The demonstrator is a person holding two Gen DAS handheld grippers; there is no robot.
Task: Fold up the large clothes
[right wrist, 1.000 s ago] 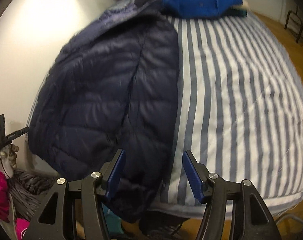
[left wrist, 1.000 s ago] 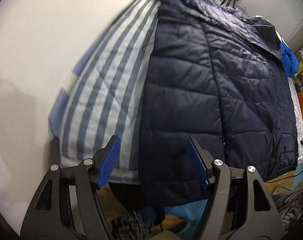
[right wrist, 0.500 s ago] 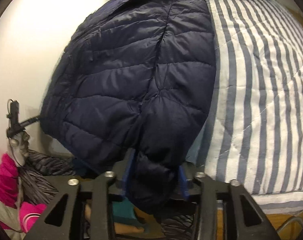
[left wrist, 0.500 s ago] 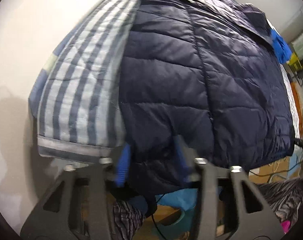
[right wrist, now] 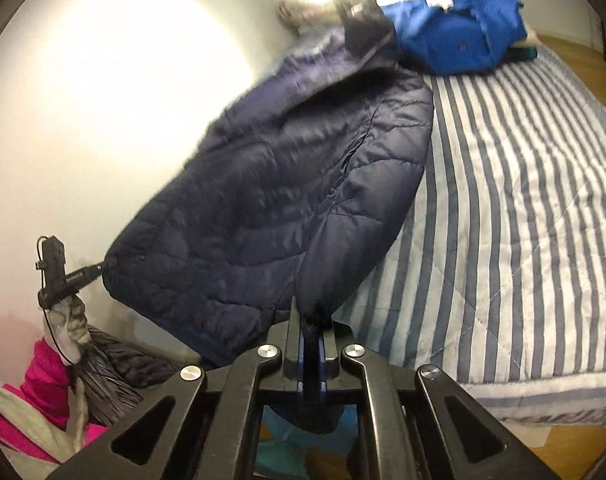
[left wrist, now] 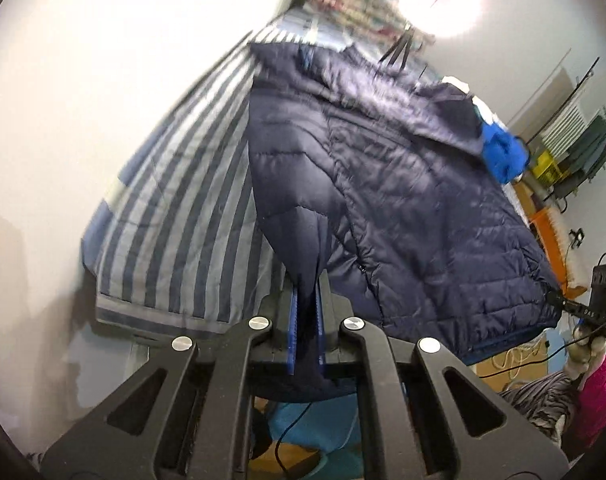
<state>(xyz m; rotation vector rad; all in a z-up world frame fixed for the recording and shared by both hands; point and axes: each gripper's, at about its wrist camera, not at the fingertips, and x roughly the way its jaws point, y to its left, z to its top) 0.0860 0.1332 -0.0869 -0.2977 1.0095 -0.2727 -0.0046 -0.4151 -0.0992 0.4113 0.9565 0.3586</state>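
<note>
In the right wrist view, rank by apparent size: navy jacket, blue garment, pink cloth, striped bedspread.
1. Striped bedspread and navy jacket: similar, too close to rank.
2. Blue garment, farthest away, so likely understated.
3. Pink cloth, partly hidden.

The puffer jacket (left wrist: 403, 208) is dark navy, quilted in stitched bands, with a faint sheen where light strikes it. The bed cover (left wrist: 175, 216) beneath it carries pale blue-white and slate-blue stripes, crossed by thin diagonal quilting lines. A bright royal-blue garment (right wrist: 455, 36) lies at the far end of the bed. Each gripper frame is black with silver bolts; the left gripper (left wrist: 307, 324) and right gripper (right wrist: 312, 360) have blue pads. A magenta cloth (right wrist: 43, 380) lies beside grey striped fabric (right wrist: 111, 384). The wall (left wrist: 83, 80) is white.
</note>
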